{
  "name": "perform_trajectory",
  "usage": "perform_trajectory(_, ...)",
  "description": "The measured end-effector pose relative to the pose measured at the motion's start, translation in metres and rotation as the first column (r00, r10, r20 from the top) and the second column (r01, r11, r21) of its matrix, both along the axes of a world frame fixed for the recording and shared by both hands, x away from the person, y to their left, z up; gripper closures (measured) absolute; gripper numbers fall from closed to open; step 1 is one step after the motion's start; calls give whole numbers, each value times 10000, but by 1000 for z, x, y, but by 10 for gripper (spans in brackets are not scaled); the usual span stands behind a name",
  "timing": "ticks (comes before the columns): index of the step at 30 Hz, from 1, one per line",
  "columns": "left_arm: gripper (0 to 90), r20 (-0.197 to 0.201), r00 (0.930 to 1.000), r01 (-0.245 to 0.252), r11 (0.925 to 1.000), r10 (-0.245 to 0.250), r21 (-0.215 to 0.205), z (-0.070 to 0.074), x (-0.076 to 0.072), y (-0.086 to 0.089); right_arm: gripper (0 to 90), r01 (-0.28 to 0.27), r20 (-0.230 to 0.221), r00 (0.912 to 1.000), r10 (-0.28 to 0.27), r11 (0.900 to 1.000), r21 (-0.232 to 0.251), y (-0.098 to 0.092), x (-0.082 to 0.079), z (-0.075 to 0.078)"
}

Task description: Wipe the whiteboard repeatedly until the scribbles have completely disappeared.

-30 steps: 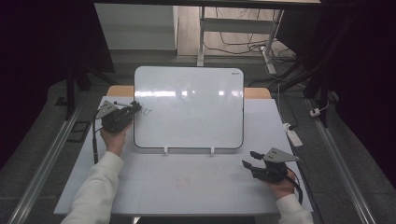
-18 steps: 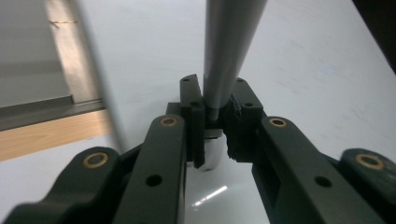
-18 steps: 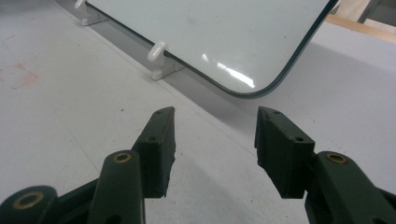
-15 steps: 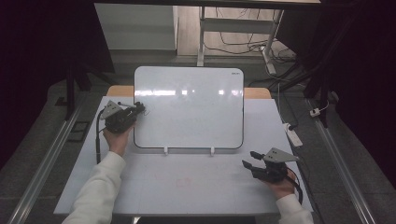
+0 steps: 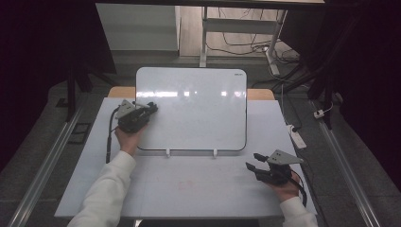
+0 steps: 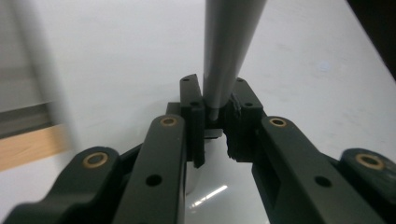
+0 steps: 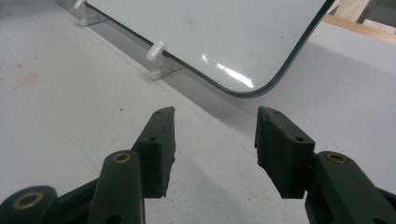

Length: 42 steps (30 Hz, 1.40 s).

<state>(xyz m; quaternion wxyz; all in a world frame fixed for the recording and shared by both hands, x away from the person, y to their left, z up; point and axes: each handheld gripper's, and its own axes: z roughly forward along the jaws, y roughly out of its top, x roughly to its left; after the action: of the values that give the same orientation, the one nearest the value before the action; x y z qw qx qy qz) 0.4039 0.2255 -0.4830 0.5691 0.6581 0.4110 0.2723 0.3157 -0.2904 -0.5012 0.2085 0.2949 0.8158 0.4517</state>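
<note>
Your left tool (image 6: 212, 128) was clamped on a grey marker (image 6: 229, 51), its tip at the upper left part of the whiteboard (image 5: 198, 113), which leaned near the table's (image 5: 71, 179) far edge. Your right tool (image 7: 215, 149) stood apart, holding nothing, low near the table's right front corner, your forearm entering from below.

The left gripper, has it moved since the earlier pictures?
Yes. The left gripper has shifted slightly right, further over the whiteboard's left edge.

Left tool (image 5: 150, 108) clamped, right tool (image 5: 252, 161) agape
</note>
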Motion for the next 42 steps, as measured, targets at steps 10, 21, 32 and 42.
perform_trajectory(10,777,-86,9996,277,9996,-277,17,-6,-5,-4,479,-38,31,10000,39,10000,-44,3,-1,0)
perform_trajectory(21,778,-178,9982,-575,9982,572,-161,-7,-14,34,478,-63,12,10000,63,10000,-52,3,-1,0)
perform_trajectory(32,777,-172,9995,256,9988,-249,412,-10,-15,4,477,-78,-8,10000,78,9999,-85,5,0,-1)
perform_trajectory(42,778,-304,9989,-345,9993,348,116,-13,-22,31,477,-111,4,9999,111,9999,-58,4,0,0)
